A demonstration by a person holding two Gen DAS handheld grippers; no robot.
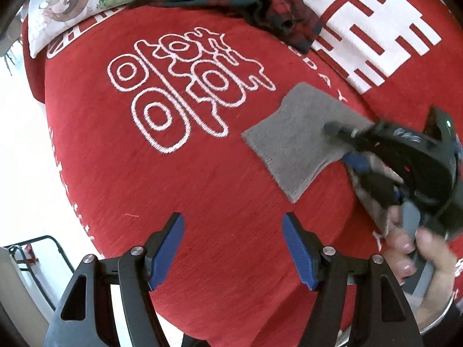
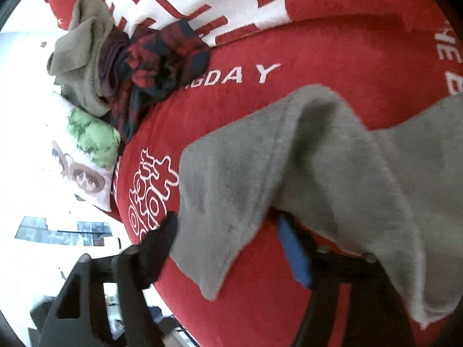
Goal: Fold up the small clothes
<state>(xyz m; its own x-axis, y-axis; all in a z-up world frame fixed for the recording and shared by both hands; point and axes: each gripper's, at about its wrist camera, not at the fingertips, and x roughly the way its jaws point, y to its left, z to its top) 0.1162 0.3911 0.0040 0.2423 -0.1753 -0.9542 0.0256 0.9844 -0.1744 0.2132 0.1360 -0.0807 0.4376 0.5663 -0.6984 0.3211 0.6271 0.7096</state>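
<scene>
A small grey cloth lies on the red blanket, right of the white looped lettering. My right gripper reaches in from the right at the cloth's right edge, one finger above the fabric and the blue pad at its side. In the right wrist view the grey cloth drapes over the blue-padded finger and hangs between the jaws of the right gripper. Red blanket still shows in the gap, so the pads do not pinch it. My left gripper hovers open over bare blanket, left of the cloth, holding nothing.
A dark red plaid garment and an olive-grey one are heaped at the back by a cartoon-print pillow. A white-and-red patterned throw lies at the back right. The bed's edge drops to a pale floor on the left.
</scene>
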